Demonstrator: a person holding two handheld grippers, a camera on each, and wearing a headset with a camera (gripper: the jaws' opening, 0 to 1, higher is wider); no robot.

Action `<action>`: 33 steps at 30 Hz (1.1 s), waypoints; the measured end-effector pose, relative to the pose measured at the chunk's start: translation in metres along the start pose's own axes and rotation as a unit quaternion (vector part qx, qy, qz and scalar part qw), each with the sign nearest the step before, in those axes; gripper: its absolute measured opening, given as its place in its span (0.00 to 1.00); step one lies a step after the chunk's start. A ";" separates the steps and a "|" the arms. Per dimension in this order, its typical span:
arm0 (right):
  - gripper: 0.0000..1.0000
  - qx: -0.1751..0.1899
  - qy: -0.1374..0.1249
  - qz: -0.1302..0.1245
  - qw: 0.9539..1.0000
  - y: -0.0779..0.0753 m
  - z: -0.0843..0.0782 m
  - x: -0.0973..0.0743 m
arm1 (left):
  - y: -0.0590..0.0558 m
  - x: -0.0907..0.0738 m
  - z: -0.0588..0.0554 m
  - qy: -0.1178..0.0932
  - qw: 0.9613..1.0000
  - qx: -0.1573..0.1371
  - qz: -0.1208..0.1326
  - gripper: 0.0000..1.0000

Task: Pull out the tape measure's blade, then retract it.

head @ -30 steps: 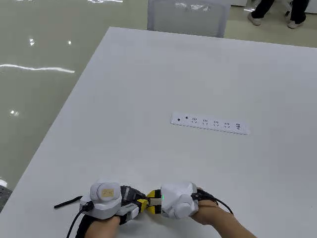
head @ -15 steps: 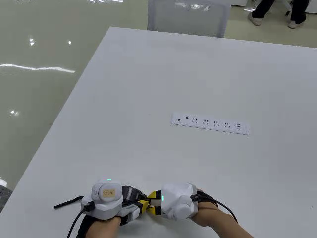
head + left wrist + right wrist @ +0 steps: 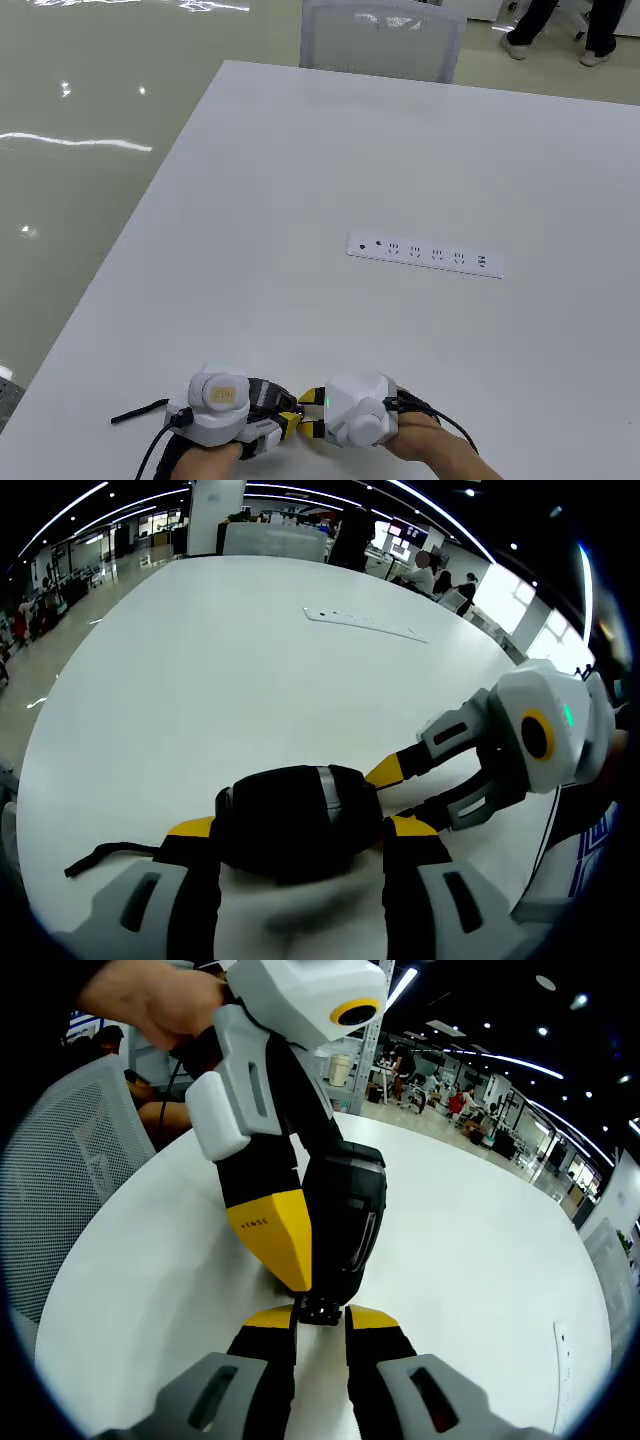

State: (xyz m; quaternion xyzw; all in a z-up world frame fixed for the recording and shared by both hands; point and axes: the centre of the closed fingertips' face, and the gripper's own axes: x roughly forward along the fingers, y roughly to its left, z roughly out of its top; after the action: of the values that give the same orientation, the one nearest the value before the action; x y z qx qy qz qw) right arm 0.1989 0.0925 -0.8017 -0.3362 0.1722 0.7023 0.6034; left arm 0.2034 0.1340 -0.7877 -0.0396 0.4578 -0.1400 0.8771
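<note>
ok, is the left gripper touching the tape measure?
Touching. The left gripper view shows the left gripper with its yellow-tipped fingers pressed against both sides of the black tape measure, with no gap on either side.

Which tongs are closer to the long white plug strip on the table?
Right. The right tongs sit this side of the power strip, slightly left; the left tongs are further left. Both grip the tape measure at the table's near edge.

tape measure (image 3: pixel 295 820): likely matt black plastic | table (image 3: pixel 300 180): smooth matt white | floor (image 3: pixel 80 100): glossy
</note>
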 end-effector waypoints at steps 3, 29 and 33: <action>0.22 0.001 0.001 -0.006 1.000 -0.001 0.001 -0.002 | -0.002 -0.001 0.001 -0.002 1.000 0.005 -0.005 0.63; 0.42 0.109 0.008 -0.099 0.989 0.004 0.006 -0.073 | -0.016 -0.040 -0.008 -0.027 0.993 0.106 -0.052 0.74; 0.47 0.146 0.003 -0.128 0.981 0.009 0.005 -0.092 | -0.015 -0.049 -0.011 -0.031 0.992 0.110 -0.060 0.75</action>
State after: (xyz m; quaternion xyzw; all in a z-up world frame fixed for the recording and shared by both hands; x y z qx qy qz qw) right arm 0.1934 0.0266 -0.7365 -0.2652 0.2303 0.5859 0.7303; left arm 0.1649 0.1342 -0.7525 0.0260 0.4086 -0.2404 0.8801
